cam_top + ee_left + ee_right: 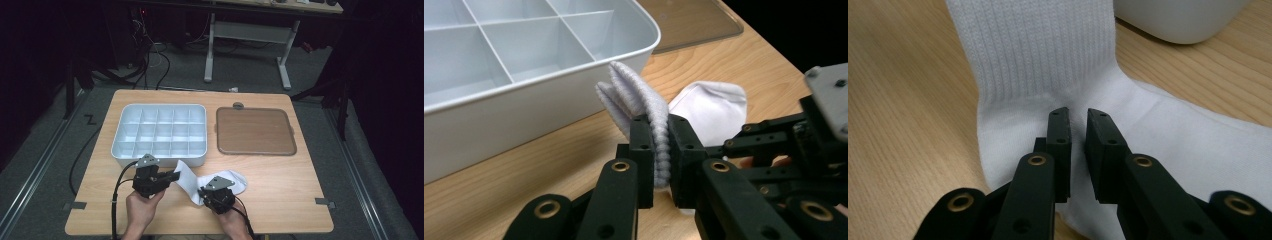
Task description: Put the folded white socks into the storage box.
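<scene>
Both hands at the near edge of the table (pixel 280 210), forearms coming in from below. Left gripper (pixel 172 176) held level and pointing right, jaws clamped tight on the ribbed cuff of the white sock (pixel 190 181), cuff bunched and lifted clear of the wood, just beside the near right corner of the white compartment tray (pixel 125 112). In the left gripper view, cuff folds pinched upright between the pads (pixel 644 150), tray wall close behind. Right gripper (pixel 212 192) angled down onto the sock's middle; in the right gripper view, jaws nearly together with a narrow slot between the tips, pressed against flat fabric near the heel; pinch of cloth or not, cannot tell. Sock's foot lying flat toward the right. Brown flat lid (pixel 255 131) beside the tray, toward the far right corner. Bare wood open right of the sock and along the near edge. Dark room beyond, grey floor, cables, white table frame (pixel 247 40).
</scene>
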Demonstrator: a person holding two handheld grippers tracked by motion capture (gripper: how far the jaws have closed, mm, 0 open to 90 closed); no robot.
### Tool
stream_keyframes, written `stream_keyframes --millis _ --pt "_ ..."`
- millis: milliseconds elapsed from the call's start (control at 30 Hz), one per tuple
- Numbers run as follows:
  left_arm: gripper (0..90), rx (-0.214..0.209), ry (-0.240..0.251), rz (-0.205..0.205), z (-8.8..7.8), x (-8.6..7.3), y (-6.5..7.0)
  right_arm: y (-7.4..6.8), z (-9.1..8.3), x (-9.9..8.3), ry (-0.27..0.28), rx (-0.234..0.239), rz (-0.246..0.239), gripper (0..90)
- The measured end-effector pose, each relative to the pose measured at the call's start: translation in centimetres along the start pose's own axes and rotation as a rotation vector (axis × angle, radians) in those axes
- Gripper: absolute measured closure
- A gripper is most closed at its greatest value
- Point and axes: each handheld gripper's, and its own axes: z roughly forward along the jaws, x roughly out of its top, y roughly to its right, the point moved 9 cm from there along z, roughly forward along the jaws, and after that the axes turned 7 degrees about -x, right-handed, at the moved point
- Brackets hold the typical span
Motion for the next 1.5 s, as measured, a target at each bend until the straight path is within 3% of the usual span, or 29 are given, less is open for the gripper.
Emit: stream_keyframes --millis 333,567,700,733,767,833,867,933,967,1100,1233,1367,1467,1500 --pt "83.2 -0.033 -0.015 0.009 -0.1 0.3 1.3 -1.8 1.1 1.2 -0.006 0.052 -0.005 80.3" --pt "83.3 -0.036 -0.024 0.006 -0.1 0.1 1.4 -1.2 0.6 1.4 -0.008 0.055 -0.019 74.4" --pt "83.2 -0.031 -0.030 0.012 -0.2 0.0 1.3 0.3 -0.7 1.8 0.013 0.017 -0.027 70.1" --pt "83.2 -0.030 -0.030 0.014 -0.2 0.1 1.3 1.6 -1.5 2.1 0.036 -0.009 -0.016 69.0" --pt "83.2 -0.030 -0.030 0.014 -0.2 0.1 1.3 1.6 -1.5 2.1 0.036 -0.009 -0.016 69.0" --pt "83.1 -0.030 -0.026 0.011 -0.2 0.1 1.3 3.4 -2.2 2.1 0.035 -0.057 -0.008 67.8" --pt "83.1 -0.031 -0.029 0.005 -0.1 0.1 1.3 4.8 -2.5 1.9 0.036 -0.089 0.011 65.8" --pt "83.1 -0.035 -0.030 0.004 -0.1 0.1 1.4 6.3 -2.8 1.5 0.038 -0.113 0.034 63.7" --pt "83.1 -0.035 -0.030 0.004 -0.1 0.1 1.4 6.3 -2.8 1.5 0.038 -0.113 0.034 63.7" --pt "83.0 -0.032 -0.034 0.007 -0.1 0.0 1.3 9.0 -3.6 0.2 0.028 -0.175 0.078 62.3" --pt "83.1 -0.030 -0.037 0.012 0.0 -0.1 1.3 10.4 -3.9 -0.7 0.014 -0.194 0.102 61.6" --pt "83.0 -0.029 -0.036 0.011 0.0 -0.1 1.3 10.7 -3.7 -1.3 -0.003 -0.189 0.121 61.7" --pt "83.1 -0.027 -0.036 0.013 0.0 -0.1 1.3 11.0 -3.3 -1.9 -0.022 -0.178 0.132 65.6" --pt "83.1 -0.027 -0.036 0.013 0.0 0.0 1.3 10.9 -3.0 -2.2 -0.036 -0.158 0.142 72.3"
